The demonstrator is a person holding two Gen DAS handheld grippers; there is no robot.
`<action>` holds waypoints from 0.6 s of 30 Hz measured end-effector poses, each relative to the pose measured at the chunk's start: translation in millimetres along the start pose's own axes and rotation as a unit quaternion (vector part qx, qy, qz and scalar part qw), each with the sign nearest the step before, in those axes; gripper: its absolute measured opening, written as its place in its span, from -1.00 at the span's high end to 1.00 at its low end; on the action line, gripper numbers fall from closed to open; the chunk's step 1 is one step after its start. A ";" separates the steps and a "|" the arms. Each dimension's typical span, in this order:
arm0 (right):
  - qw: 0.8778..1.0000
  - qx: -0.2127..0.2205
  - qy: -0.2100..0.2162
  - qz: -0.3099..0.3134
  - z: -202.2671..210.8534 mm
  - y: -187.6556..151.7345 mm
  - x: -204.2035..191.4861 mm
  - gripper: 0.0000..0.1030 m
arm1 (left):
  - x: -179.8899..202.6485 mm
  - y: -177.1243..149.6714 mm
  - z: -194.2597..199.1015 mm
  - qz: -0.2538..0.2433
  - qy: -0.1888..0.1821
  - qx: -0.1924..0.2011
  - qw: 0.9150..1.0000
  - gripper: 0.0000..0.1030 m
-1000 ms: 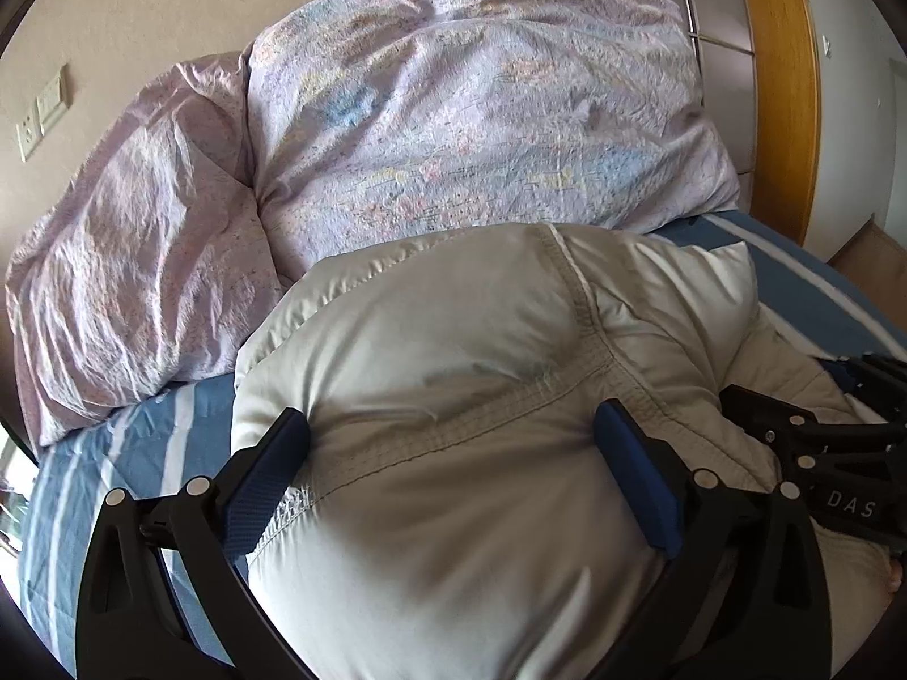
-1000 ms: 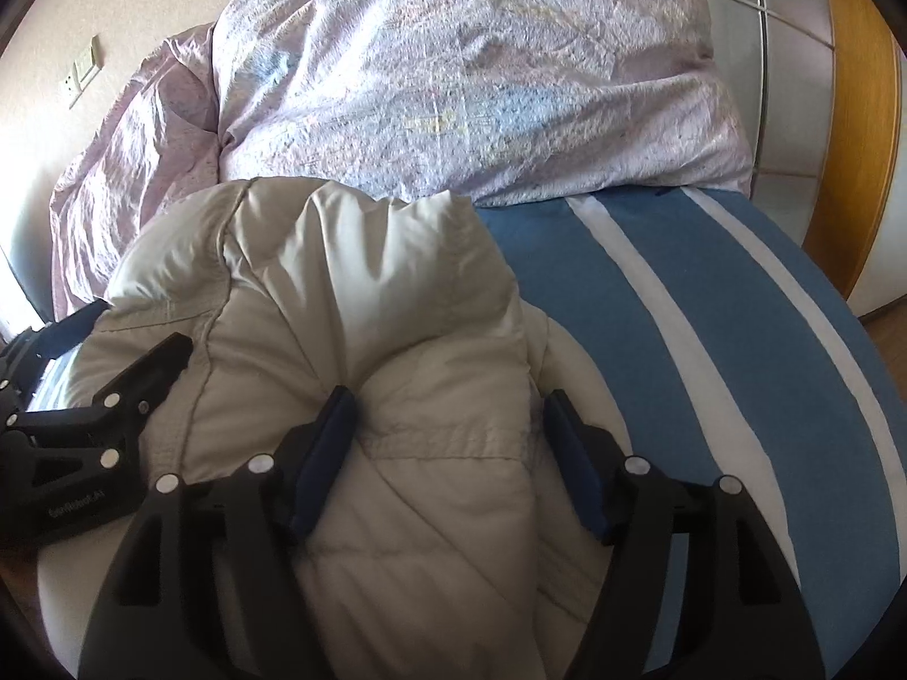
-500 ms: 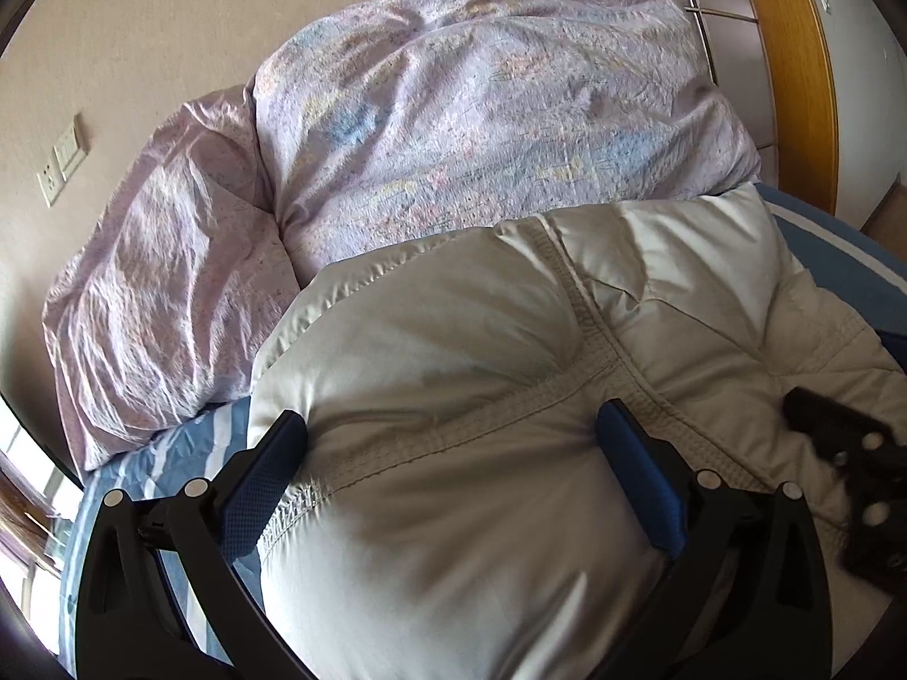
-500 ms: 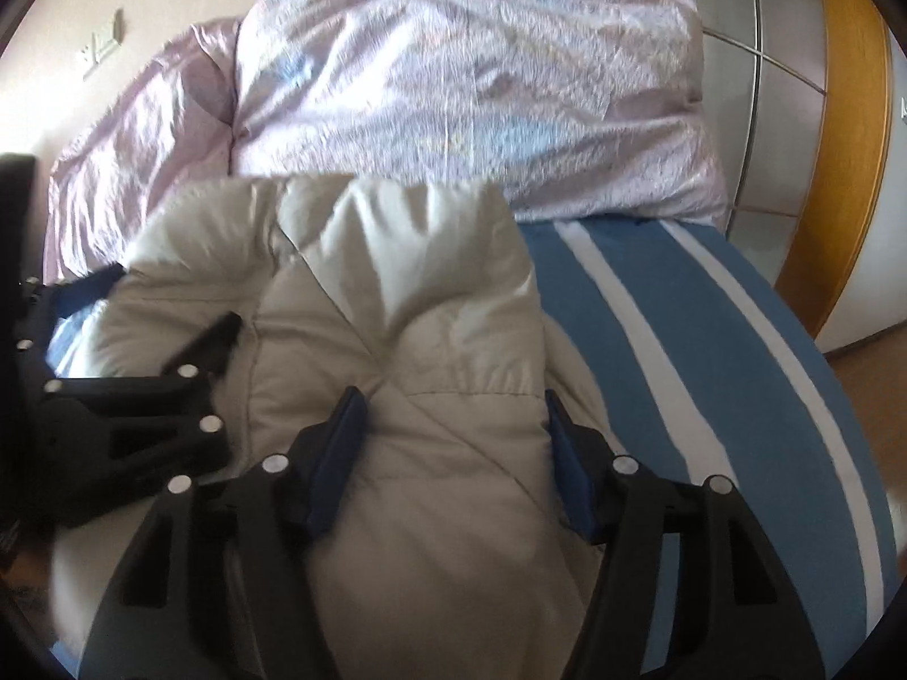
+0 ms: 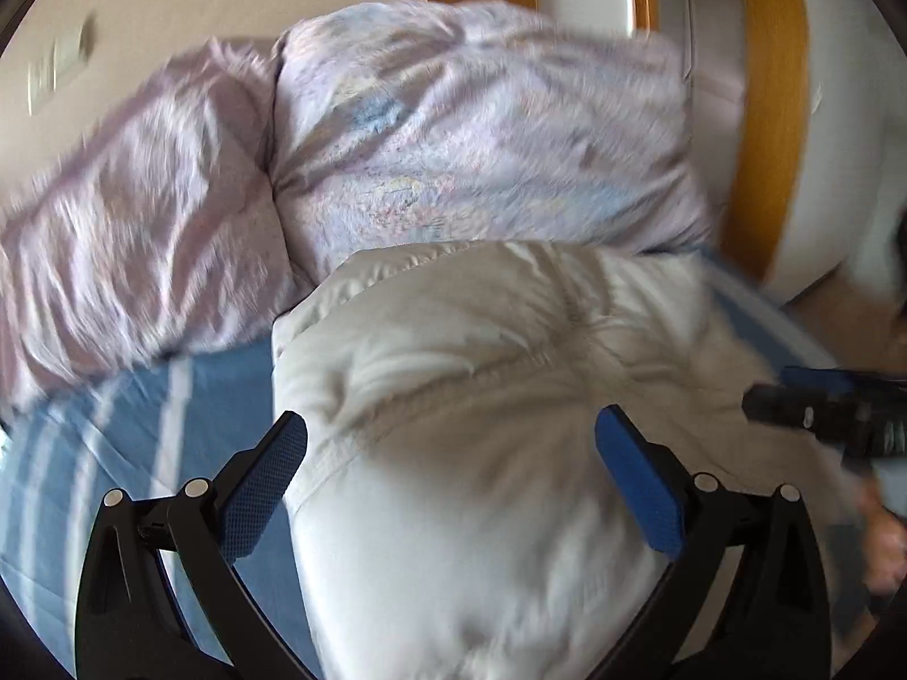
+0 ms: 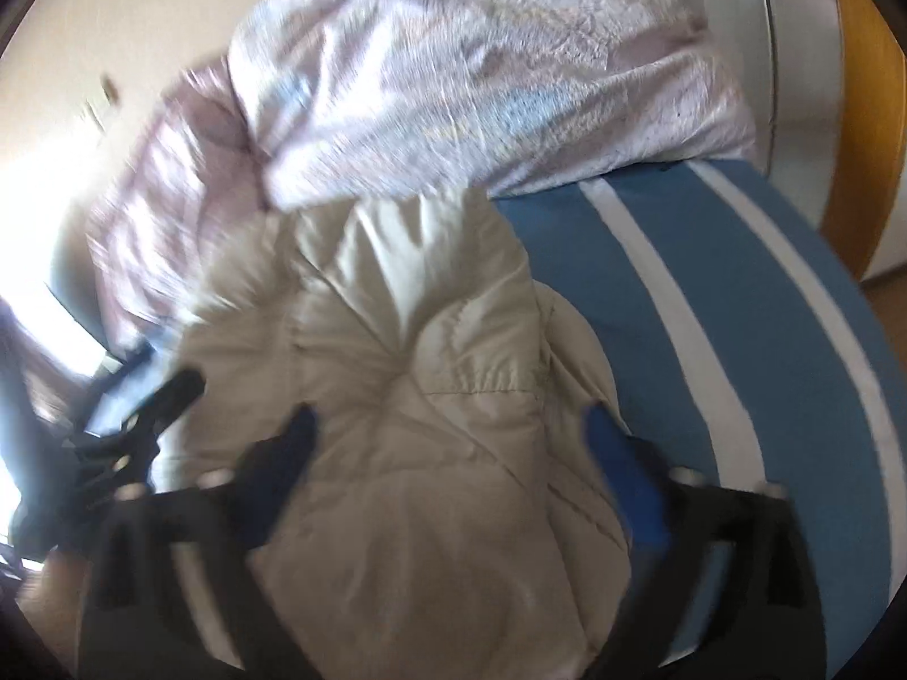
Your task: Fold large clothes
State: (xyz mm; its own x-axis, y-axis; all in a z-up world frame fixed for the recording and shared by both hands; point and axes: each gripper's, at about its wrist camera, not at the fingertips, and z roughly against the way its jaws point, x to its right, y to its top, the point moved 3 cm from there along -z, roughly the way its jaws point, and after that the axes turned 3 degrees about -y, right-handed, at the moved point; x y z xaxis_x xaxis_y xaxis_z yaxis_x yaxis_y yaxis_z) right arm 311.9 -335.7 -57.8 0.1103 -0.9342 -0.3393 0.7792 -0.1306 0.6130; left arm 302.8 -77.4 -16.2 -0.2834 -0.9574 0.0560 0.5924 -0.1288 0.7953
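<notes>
A puffy beige jacket [image 5: 482, 396] lies bunched on the blue striped bed sheet [image 5: 170, 413]. My left gripper [image 5: 450, 419] stands open over its near part. The jacket bulges up between the jaws, and the left pad [image 5: 266, 487] hangs beside the jacket's edge over the sheet. In the right wrist view the same jacket [image 6: 408, 396] lies under my right gripper [image 6: 448, 413]. Its jaws are opening wide, with the fabric between them and not pinched. Each gripper shows in the other's view: the right gripper [image 5: 822, 419] at the right edge, the left gripper [image 6: 142, 425] at the left.
Two lilac patterned pillows [image 5: 465, 130] lean against the beige wall behind the jacket. Wood-framed cupboard doors [image 5: 771, 113] stand at the right. Bare striped sheet [image 6: 765, 340] stretches to the right of the jacket. A hand [image 5: 884, 538] shows at the lower right.
The right jaws have sprung apart off the jacket fold that they pinched. Both grippers have drawn back and up; more blue sheet shows left of the jacket. Both views are now blurred.
</notes>
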 end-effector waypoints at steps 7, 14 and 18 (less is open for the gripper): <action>0.989 -0.095 0.065 -0.091 -5.7 3.5 39.8 -0.96 | -50.8 -20.8 22.7 0.077 -0.093 -0.052 0.991 -0.97; 0.972 -0.140 0.110 -0.151 -31.3 -3.7 58.6 -0.96 | -75.0 -35.4 0.9 0.191 -0.186 -0.095 0.959 -0.97; 0.966 -0.168 0.123 -0.155 -43.0 -6.3 56.7 -0.96 | -69.4 -36.9 -7.5 0.195 -0.199 -0.108 0.954 -0.97</action>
State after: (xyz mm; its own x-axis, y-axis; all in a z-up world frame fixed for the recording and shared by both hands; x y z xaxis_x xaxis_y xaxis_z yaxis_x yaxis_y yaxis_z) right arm 339.8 -373.6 -111.7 -0.0502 -0.7551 -0.6537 0.9500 -0.2381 0.2021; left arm 306.3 -8.1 -54.0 -0.2479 -0.7748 0.5816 0.8406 0.1264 0.5267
